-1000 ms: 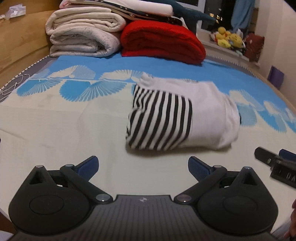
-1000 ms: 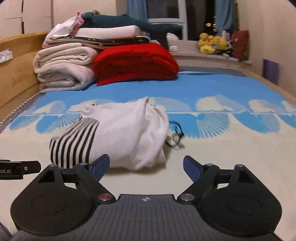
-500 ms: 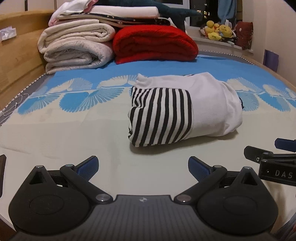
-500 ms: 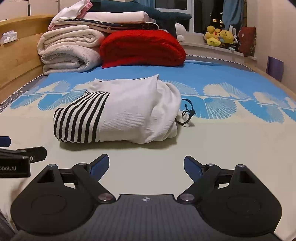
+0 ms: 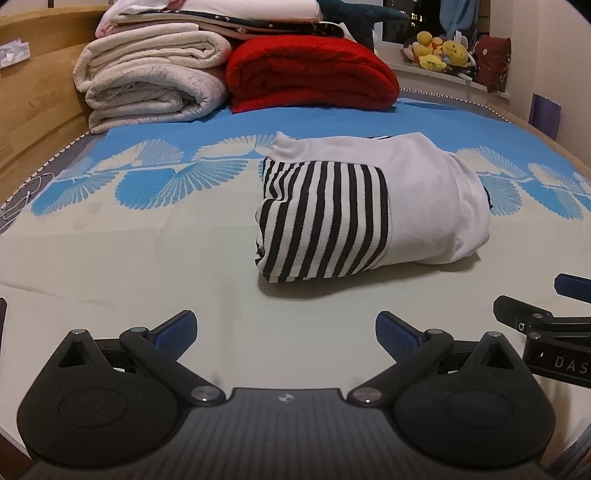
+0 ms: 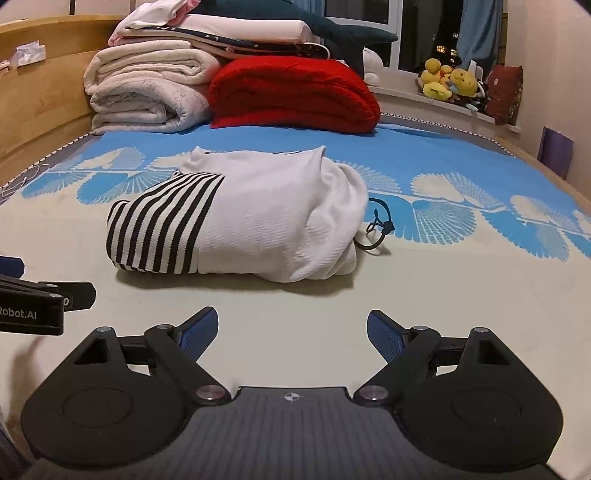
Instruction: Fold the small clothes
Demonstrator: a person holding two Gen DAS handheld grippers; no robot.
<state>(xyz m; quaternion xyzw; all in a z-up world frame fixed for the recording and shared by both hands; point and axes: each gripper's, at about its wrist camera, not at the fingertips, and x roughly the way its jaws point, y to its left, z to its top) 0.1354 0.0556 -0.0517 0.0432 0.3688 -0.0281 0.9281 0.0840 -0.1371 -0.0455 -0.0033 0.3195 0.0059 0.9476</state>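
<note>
The white garment (image 5: 373,206) lies folded on the bed (image 5: 110,258), striped sleeve on its left; both hand-held grippers, left (image 5: 286,330) and right (image 6: 291,328), gape wide, empty.

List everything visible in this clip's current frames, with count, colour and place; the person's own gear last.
garment: one, white with a black-striped part, folded, mid-bed
cord: one, dark, at the garment's white end
bedspread: one, cream with blue shell print
red blanket: one, folded, at the bed's far end
pale blankets: stack, cream, beside the red one
shark plush: one, dark teal, atop the stack
yellow plush toys: several, on the windowsill
left gripper: fingers blue, open, empty
right gripper: fingers blue, open, empty
</note>
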